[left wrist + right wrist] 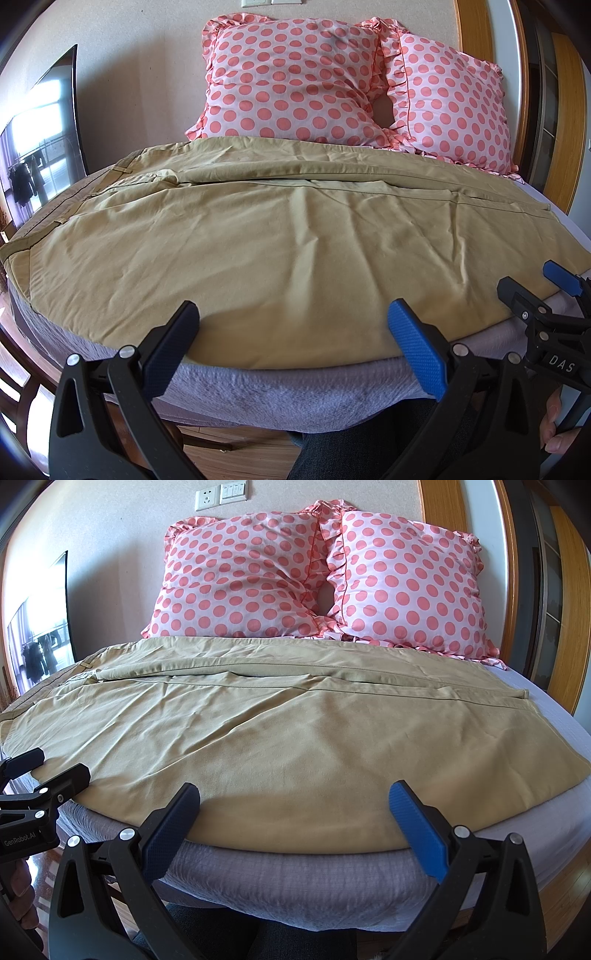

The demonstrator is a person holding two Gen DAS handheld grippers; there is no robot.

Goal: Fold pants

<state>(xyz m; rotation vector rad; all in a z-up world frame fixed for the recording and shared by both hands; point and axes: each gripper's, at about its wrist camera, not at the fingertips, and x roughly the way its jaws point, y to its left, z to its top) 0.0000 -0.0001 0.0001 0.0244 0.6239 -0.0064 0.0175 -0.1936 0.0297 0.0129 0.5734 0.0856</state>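
Bed [295, 398] holds two pillows [291, 79], one pants [277, 251]; both grippers' [293, 345] [293, 825] jaws spread.

Daylight is flooding in bright and even; glare is blowing out the window [40, 122] at left, the bed [295, 398] is bending fisheye-style, corners darkening.

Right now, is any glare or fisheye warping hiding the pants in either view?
Left wrist view: glare only in the mirror; the pants are evenly lit and sharp. Right wrist view: the pants bow with fisheye, dark corners, fabric unobscured.
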